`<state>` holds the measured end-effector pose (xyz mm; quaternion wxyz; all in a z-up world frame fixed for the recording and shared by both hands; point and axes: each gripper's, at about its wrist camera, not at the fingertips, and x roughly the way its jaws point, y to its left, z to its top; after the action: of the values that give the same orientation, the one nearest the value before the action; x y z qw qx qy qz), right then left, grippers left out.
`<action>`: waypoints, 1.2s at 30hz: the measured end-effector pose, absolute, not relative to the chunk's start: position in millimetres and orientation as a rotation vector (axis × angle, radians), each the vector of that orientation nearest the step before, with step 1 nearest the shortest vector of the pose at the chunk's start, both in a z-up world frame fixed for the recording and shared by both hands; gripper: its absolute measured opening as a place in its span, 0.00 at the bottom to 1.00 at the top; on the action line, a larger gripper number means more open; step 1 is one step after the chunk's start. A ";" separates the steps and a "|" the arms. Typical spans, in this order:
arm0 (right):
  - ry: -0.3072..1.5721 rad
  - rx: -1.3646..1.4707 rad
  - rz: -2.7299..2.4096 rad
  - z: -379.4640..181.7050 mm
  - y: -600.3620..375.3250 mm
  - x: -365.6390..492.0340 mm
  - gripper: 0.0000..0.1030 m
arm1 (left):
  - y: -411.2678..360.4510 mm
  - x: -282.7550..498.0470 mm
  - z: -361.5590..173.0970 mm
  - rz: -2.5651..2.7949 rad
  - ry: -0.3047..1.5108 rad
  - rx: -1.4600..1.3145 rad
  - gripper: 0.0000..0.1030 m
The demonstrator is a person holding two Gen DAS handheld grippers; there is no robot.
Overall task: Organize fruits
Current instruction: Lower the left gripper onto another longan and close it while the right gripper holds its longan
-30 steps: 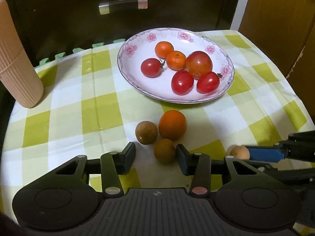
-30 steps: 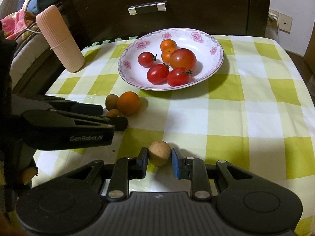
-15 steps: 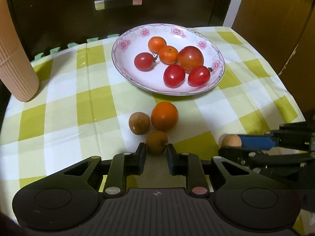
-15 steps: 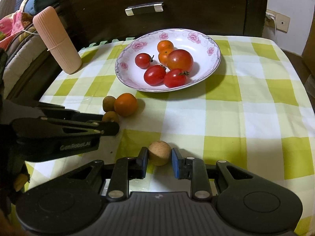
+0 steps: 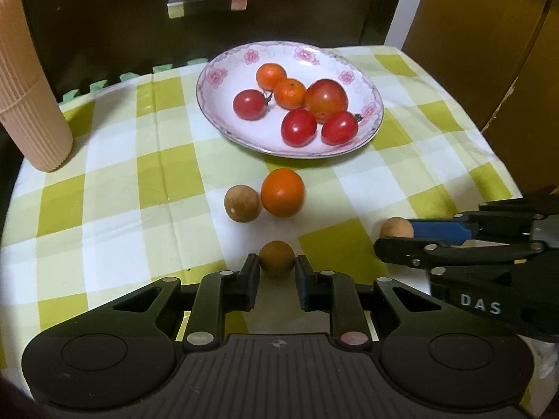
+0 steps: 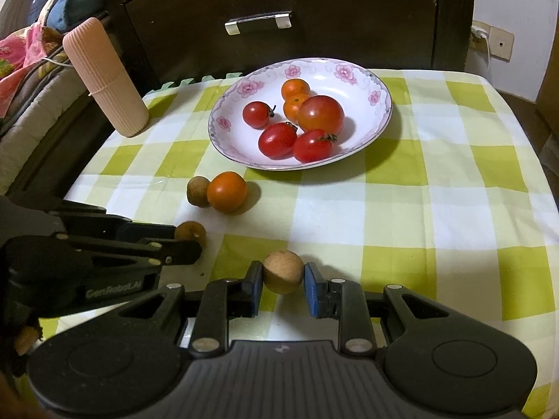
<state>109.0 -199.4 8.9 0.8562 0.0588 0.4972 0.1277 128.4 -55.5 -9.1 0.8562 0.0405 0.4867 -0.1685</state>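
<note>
A flowered white plate (image 5: 371,130) (image 6: 380,122) holds several tomatoes and two small oranges. In front of it an orange (image 5: 282,192) (image 6: 227,192) and a brown longan (image 5: 242,203) (image 6: 197,191) lie side by side on the checked cloth. My left gripper (image 5: 277,266) is shut on a darker brown longan (image 5: 276,257) (image 6: 190,232) and holds it just above the cloth. My right gripper (image 6: 282,274) is shut on a pale tan longan (image 6: 283,271) (image 5: 396,227), also held low over the cloth.
A ribbed pink cylinder (image 5: 26,90) (image 6: 106,76) stands at the back left. A dark drawer front with a metal handle (image 5: 207,1) (image 6: 258,22) rises behind the table. The table's right edge (image 5: 503,160) drops off beside a wooden door.
My left gripper closed on the darker longan and drew it back from the orange and the other longan. My right gripper kept its hold on the pale longan and lifted slightly.
</note>
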 end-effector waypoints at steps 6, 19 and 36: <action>1.037 0.122 0.267 12.3 -198.6 109.0 0.24 | -57.0 126.6 -9.9 -0.376 1.034 0.080 0.29; 1.044 0.125 0.261 9.5 -199.9 108.8 0.24 | -65.7 137.2 -20.8 -0.372 1.029 0.078 0.39; 1.017 0.135 0.233 16.1 -204.5 111.8 0.24 | -64.7 130.6 -4.0 -0.369 1.000 0.083 0.30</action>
<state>111.8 -204.5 16.1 0.8648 0.0644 0.4854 0.1111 130.6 -64.7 -4.0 0.8604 0.0396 0.4767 -0.1760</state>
